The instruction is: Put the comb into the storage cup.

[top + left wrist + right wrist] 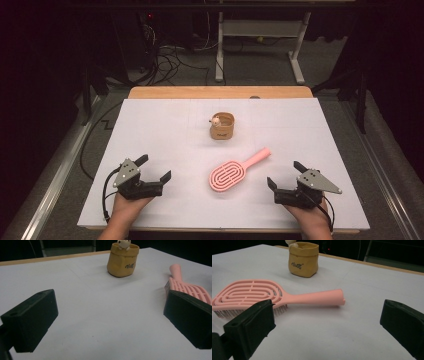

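A pink hairbrush (235, 170) lies bristles down near the middle of the white table (160, 125), its handle toward the far right. Behind it stands a small tan pouch (223, 126) with a little figure on its rim. My left gripper (154, 167) rests open at the front left, a hand behind it. At the front right my right gripper (285, 174) is open too, close to the brush. The left gripper view has the pouch (122, 260) ahead and the brush (186, 286) at right. The right gripper view has the brush (274, 296) just beyond the jaws and the pouch (303, 259) farther back.
The table's wooden far edge (220, 92) shows beyond the white cover. On the floor behind it are cables (165, 60) and a white desk frame (260, 35). Metal rails (60, 170) run along both sides of the table.
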`<action>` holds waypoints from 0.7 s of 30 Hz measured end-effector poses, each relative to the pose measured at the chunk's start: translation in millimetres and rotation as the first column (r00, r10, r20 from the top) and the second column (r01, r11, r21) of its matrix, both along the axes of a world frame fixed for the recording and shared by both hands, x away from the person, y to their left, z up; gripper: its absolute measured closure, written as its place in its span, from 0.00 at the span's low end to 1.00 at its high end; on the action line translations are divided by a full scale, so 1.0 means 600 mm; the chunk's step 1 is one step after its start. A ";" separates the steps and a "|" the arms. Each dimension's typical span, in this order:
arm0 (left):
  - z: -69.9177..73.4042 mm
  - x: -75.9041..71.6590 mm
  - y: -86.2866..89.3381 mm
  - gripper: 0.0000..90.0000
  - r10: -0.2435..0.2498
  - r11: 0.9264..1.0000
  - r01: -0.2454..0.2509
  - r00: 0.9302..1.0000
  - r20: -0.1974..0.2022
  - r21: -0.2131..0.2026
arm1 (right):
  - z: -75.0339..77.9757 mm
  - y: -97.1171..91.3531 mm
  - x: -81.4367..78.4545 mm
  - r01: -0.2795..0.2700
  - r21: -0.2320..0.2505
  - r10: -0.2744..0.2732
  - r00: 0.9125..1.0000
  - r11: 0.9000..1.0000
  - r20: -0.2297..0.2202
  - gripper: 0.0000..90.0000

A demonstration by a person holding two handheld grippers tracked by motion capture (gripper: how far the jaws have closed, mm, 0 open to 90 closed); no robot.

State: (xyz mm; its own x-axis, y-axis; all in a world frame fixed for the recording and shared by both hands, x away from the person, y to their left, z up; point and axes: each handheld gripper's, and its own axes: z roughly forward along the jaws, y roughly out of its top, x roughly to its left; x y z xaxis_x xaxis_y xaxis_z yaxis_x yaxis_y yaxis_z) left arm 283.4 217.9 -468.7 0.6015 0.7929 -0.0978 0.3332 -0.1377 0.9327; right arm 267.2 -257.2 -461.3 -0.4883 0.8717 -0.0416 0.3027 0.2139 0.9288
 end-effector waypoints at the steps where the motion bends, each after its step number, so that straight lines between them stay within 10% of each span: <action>1: 0.000 0.000 0.000 0.00 0.000 1.000 0.000 1.000 0.000 0.000 | 0.000 0.000 0.000 -0.001 0.002 0.001 1.000 1.000 0.000 0.00; 17: -0.008 -0.002 0.006 0.00 0.011 1.000 -0.010 0.999 0.035 -0.025 | 0.001 0.002 -0.002 -0.002 0.002 0.002 1.000 1.000 -0.002 0.05; 21: -0.009 -0.003 0.004 0.00 0.008 1.000 -0.007 0.999 0.050 -0.020 | 0.005 0.000 -0.005 0.002 0.010 -0.002 1.000 1.000 0.009 0.19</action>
